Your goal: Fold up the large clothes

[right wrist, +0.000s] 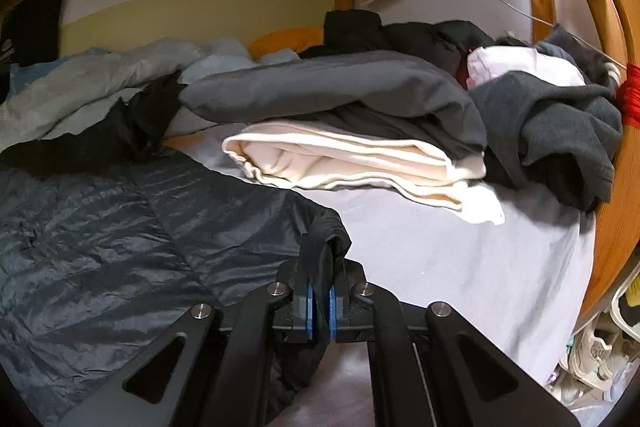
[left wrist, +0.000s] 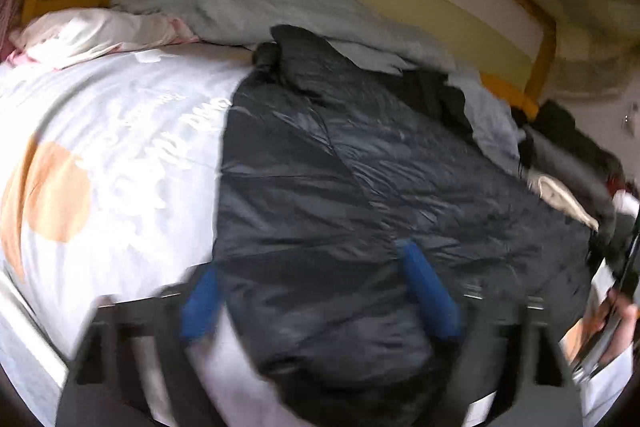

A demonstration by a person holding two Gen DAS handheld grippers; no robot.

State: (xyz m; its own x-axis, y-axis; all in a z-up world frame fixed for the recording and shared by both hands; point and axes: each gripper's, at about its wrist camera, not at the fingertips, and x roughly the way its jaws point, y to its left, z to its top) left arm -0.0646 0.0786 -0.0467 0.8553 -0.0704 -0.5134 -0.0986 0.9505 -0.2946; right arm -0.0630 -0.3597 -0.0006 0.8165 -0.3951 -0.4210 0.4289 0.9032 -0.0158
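A dark navy quilted jacket (left wrist: 344,187) lies spread on the bed's white sheet (left wrist: 120,131). My left gripper (left wrist: 312,287) is open, its blue pads (left wrist: 430,295) wide apart over the jacket's near end; this view is blurred by motion. In the right wrist view the jacket (right wrist: 120,227) fills the left side. My right gripper (right wrist: 320,291) is shut on a bunched edge of the jacket (right wrist: 326,239), pinched between the blue pads (right wrist: 308,311) just above the sheet (right wrist: 460,267).
A folded cream garment (right wrist: 360,159) under a grey one (right wrist: 340,87) lies beyond the right gripper, with a dark grey sweatshirt (right wrist: 560,139) and other clothes against the wooden bed frame (right wrist: 612,187). A light grey duvet (left wrist: 280,15) and pink-white pillow (left wrist: 88,35) lie at the far side.
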